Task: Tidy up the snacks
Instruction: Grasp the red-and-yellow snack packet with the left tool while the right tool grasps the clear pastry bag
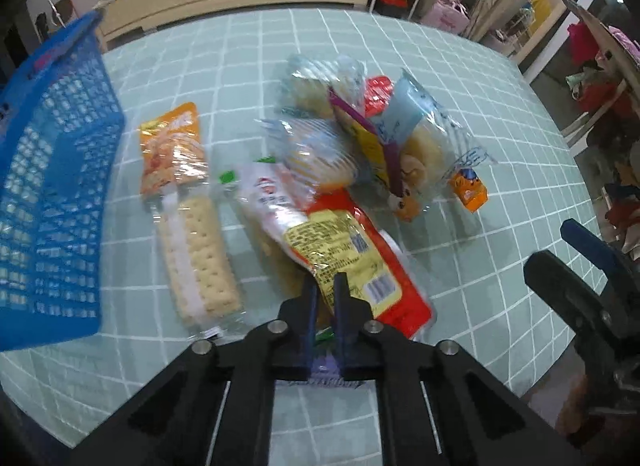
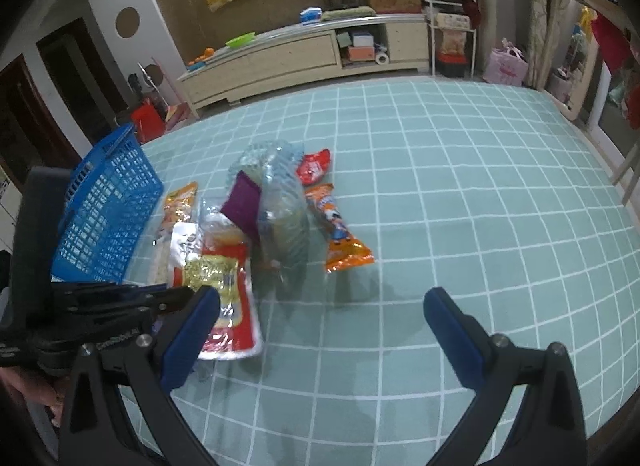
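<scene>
On the surface (image 1: pixel 500 169) our blue basket (image 1: pixel 52 193) waits at the left edge, beside the snack pile (image 1: pixel 340 137). Our left tongs (image 1: pixel 325 298) pinch the red-and-yellow packet (image 1: pixel 352 258); we should lift it clear before swinging left. Right tongs (image 2: pixel 320 306) gape wide.

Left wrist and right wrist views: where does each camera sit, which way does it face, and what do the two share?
Left wrist: rides the left tool, looking forward and down at the snack pile; its fingers are nearly closed on the red-and-yellow packet; the right tool shows at the right edge.
Right wrist: rides the right tool, fingers wide apart, facing the pile over the checked cloth; the left tool's body shows at left.
Shared: blue basket, red-and-yellow packet, far cabinet.
</scene>
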`<state>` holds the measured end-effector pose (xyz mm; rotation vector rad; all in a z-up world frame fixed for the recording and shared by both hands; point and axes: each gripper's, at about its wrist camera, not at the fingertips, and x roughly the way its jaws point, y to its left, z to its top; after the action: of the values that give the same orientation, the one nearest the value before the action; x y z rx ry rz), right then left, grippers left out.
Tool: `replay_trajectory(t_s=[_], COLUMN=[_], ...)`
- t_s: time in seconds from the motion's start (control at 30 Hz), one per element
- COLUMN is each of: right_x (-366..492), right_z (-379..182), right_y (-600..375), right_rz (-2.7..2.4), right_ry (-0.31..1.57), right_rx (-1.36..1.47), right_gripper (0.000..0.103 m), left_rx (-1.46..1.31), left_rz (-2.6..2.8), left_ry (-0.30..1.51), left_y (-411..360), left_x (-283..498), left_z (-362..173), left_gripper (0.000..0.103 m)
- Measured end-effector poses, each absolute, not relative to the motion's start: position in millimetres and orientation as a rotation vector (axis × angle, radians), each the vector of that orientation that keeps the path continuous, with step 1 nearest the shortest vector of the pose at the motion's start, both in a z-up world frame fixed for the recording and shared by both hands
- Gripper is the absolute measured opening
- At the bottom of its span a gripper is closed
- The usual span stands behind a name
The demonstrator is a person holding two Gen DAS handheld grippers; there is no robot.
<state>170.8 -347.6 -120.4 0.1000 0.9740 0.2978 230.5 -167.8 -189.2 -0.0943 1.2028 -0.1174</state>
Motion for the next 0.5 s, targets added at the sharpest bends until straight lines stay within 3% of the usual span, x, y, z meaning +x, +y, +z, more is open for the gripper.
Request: replay_trajectory(t_s=[0.27, 0.4, 0.5], right_x=[187.1, 196.9, 206.1], right_z=[-122.5, -124.6, -124.5], right_y=[-333.0, -324.7, -318.3], right_rz=[0.338, 0.330, 0.333], right_ry=[0.993, 0.996, 0.982], right_rx=[0.108, 0.088, 0.062], right_gripper=[0.101, 0.090, 0.088], left_rx=[-0.020, -0.011, -0.011], left_rz=[-0.089, -0.080, -0.080], left_ry=[1.084, 1.050, 1.047], left_y=[-157.9, -149.8, -143.5], left_x=[204.5, 201.2, 206.5], left_z=[-153.3, -142.1, -143.0], left_gripper=[0.000, 0.000, 0.000])
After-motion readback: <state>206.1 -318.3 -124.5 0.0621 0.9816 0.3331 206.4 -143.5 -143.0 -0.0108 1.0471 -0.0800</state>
